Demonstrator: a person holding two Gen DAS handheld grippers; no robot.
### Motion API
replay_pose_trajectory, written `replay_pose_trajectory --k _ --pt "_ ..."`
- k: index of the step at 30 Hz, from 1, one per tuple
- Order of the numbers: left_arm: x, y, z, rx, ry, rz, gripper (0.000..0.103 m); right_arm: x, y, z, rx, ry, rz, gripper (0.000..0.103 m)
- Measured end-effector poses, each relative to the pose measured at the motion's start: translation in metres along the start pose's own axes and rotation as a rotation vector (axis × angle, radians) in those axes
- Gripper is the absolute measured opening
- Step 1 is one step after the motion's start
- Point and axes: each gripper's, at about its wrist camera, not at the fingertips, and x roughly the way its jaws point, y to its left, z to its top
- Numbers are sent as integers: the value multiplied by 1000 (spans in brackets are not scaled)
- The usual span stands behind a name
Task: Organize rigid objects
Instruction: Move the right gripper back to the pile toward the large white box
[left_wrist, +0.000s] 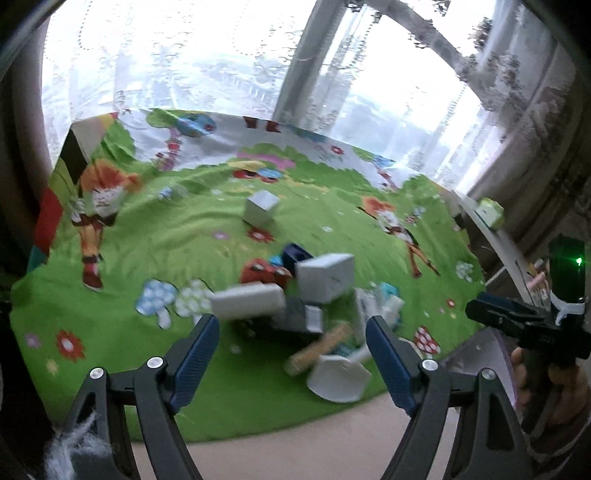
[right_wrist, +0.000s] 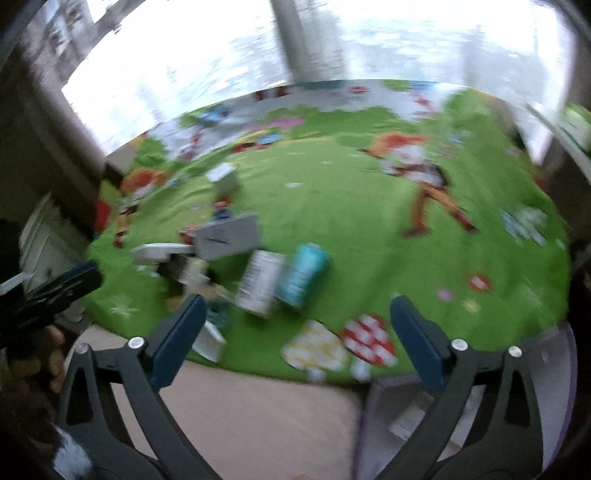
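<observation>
Boxes (left_wrist: 280, 295) crowd the near cloth (left_wrist: 166, 240); green beyond lies open.

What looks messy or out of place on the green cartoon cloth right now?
The boxes near the front edge lie jumbled, tilted and leaning on each other. One small grey box sits alone farther back. Both the left gripper and the right gripper are open and empty.

We see a bright green cloth (left_wrist: 147, 251) printed with red flowers, spotted mushrooms and orange-haired cartoon figures. On it lie white boxes (left_wrist: 325, 277), a red box (left_wrist: 258, 271), a navy box (left_wrist: 295, 254) and a teal can (right_wrist: 304, 273). Our grippers' pads (left_wrist: 195, 354) are blue on black arms.
</observation>
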Motion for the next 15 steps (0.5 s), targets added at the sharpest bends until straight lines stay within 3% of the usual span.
replay_pose_trajectory --k 7,11,15 --pt "26 33 29 -57 100 -17 83 67 43 42 -133 154 92 102" --pt "50 53 46 -115 183 -64 83 100 57 52 -176 246 139 102" --pt "71 60 56 -115 254 -73 83 127 68 60 -234 306 117 102"
